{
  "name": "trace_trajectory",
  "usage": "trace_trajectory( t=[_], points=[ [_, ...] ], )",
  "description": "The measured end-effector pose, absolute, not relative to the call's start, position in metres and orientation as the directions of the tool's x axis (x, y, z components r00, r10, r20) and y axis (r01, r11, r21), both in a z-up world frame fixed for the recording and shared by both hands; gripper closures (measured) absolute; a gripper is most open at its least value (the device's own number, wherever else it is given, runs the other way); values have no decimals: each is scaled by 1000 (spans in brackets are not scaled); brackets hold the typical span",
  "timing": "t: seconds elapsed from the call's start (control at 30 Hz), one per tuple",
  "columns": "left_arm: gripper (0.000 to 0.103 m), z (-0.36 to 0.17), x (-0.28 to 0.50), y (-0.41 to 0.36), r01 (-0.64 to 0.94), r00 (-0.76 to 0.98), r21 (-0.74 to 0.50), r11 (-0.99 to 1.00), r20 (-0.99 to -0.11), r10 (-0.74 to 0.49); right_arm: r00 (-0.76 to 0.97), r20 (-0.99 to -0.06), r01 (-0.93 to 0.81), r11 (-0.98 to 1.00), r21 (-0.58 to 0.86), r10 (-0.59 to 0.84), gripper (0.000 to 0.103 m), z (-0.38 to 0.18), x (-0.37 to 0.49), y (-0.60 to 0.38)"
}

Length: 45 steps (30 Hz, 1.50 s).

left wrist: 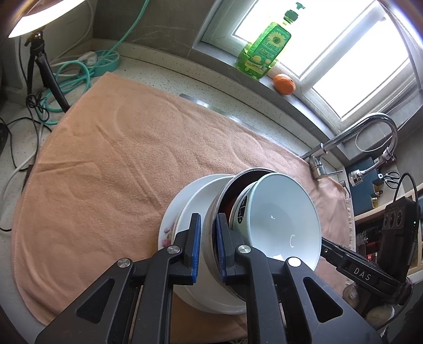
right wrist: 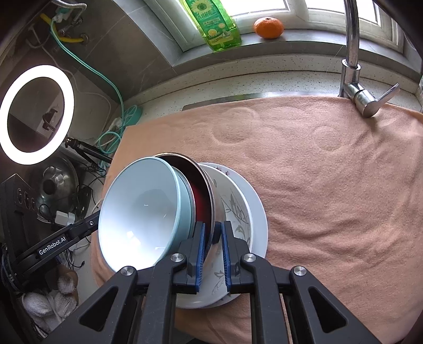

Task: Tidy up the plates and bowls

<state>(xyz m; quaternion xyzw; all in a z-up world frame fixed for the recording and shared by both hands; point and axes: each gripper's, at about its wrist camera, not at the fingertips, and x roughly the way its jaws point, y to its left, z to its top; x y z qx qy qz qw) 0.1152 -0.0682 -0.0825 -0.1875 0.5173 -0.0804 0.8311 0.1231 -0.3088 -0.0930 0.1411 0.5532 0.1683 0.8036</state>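
A stack of dishes rests on the orange towel [left wrist: 105,164]. A steel bowl [left wrist: 211,227] with a dark red inside holds a pale blue bowl [left wrist: 280,211]. Both sit in white bowls [left wrist: 201,195] on a flowered plate [left wrist: 165,235]. My left gripper [left wrist: 208,246] is shut on the steel bowl's rim. In the right wrist view, my right gripper [right wrist: 212,254] is shut on the steel bowl [right wrist: 208,195] rim from the opposite side. The pale blue bowl [right wrist: 140,211] lies left of it, the patterned white bowl [right wrist: 238,211] and the plate [right wrist: 260,211] right.
A faucet [right wrist: 354,63] stands at the towel's back right. A green soap bottle [right wrist: 214,23] and an orange [right wrist: 268,26] sit on the windowsill. A ring light [right wrist: 37,113], cables and a pot lid [right wrist: 56,182] are at the left.
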Motion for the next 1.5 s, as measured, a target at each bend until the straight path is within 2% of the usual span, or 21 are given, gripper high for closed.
trace_trajectory(
  t=[0.27,0.73,1.07,1.2,1.33,1.4,1.5],
  points=[
    [91,-80,107,-68,-79,472,-372,925,-831,-295,340,-836,-139,902,408,430,90,-89,122,-312],
    [91,-69,75,-69,-125,526,-275,953,-833,-171,424,-821,-245,921,302,382,89,-69,104,-314],
    [91,-56,52,-81,-130,559,-233,964,-820,-123,456,-804,-299,917,264,381,80,-63,84,-317],
    [79,-48,41,-93,-116,578,-208,971,-809,-104,469,-794,-312,914,260,386,79,-58,75,-321],
    [74,-43,30,-101,-111,591,-213,971,-800,-108,473,-784,-319,908,273,402,78,-54,66,-324],
    [69,-42,25,-105,-107,592,-208,972,-799,-106,476,-780,-327,905,271,406,71,-52,61,-324],
    [69,-41,18,-109,-99,591,-216,971,-798,-117,489,-773,-349,903,252,404,63,-47,51,-321]
  ],
)
